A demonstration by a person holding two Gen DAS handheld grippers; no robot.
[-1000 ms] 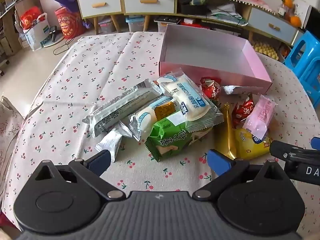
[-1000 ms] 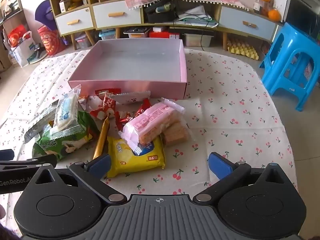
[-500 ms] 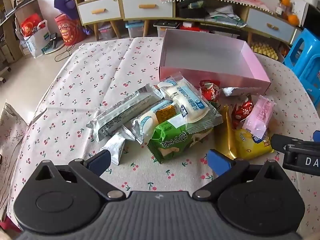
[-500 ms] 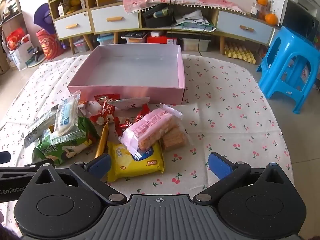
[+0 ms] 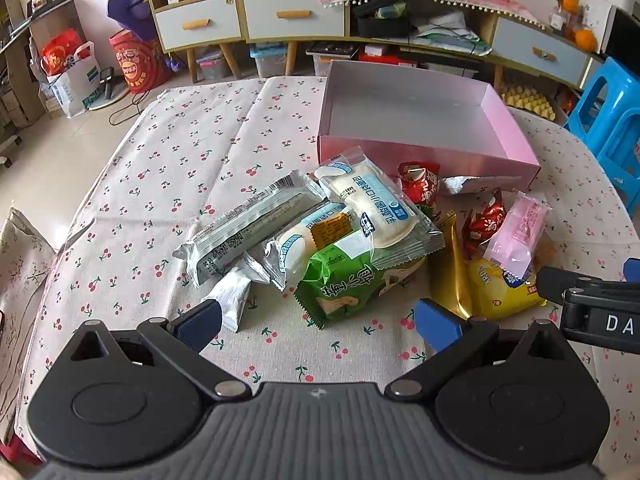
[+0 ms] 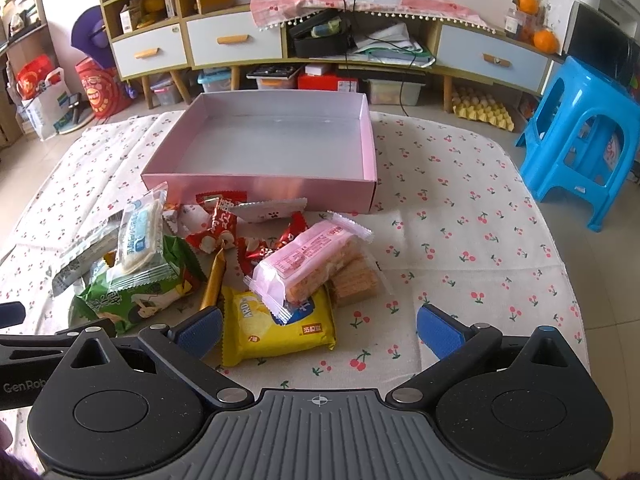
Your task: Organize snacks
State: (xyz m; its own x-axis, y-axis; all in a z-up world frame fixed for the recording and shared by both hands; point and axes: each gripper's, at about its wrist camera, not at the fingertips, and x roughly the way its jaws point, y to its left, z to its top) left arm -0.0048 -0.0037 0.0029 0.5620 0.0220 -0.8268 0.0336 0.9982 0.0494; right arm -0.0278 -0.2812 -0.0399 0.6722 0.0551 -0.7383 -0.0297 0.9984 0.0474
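Note:
A pile of snack packets lies on the cherry-print tablecloth in front of an empty pink box (image 5: 424, 160) (image 6: 260, 190). In the left wrist view I see a green packet (image 5: 348, 280), a white-and-blue cake packet (image 5: 372, 208), a long silver packet (image 5: 252, 228), red candies (image 5: 420, 184) and a yellow packet (image 5: 500, 284). In the right wrist view the yellow packet (image 6: 276, 324) and a pink wafer packet (image 6: 308, 260) lie just ahead. My left gripper (image 5: 316, 320) is open and empty, near the green packet. My right gripper (image 6: 318, 326) is open and empty, over the yellow packet.
A blue plastic stool (image 6: 584, 136) stands off the table's right side. Cabinets with drawers (image 6: 236, 44) and clutter line the far wall. Bags (image 5: 72, 76) sit on the floor at the left. The right gripper's body (image 5: 592, 308) shows at the left view's right edge.
Both grippers have drawn back and risen slightly, so the pile and box sit a little farther away. Both stay open and empty. No snack has moved.

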